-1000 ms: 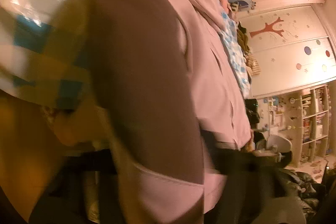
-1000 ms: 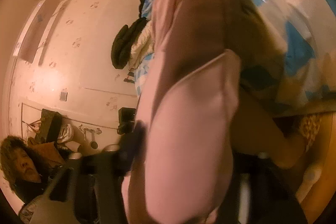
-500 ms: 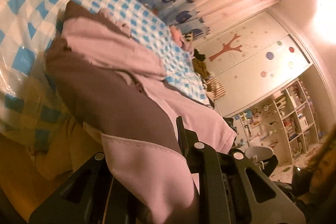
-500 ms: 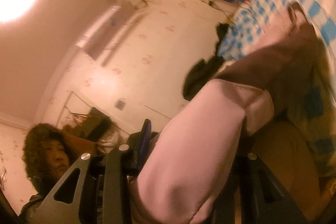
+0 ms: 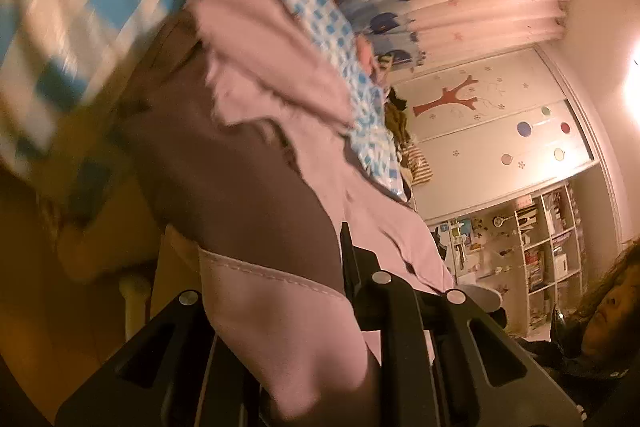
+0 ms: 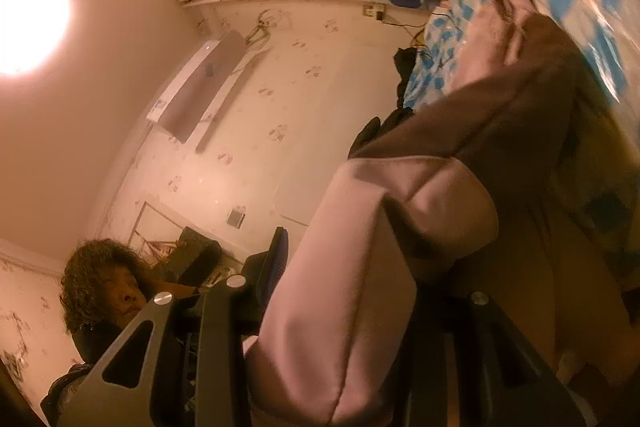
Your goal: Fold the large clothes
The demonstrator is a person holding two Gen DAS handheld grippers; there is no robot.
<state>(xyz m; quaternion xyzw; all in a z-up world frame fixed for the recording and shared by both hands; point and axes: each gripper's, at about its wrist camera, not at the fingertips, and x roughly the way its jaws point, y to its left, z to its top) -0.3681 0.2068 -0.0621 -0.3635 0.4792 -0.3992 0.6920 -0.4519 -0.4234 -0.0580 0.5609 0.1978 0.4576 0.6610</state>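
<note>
Both the left gripper [image 5: 288, 343] and right gripper [image 6: 340, 355] have jaws pinching the pink-and-brown garment [image 5: 256, 163], lifted off the checked bed [image 5: 80, 7] and unfolded, so folding looks barely begun

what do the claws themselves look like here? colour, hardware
Both the left claw and the right claw are matte black angular plastic frames with triangular cutouts and round silver bolt heads. The right one shows a blue part. No cables or markings visible.
</note>
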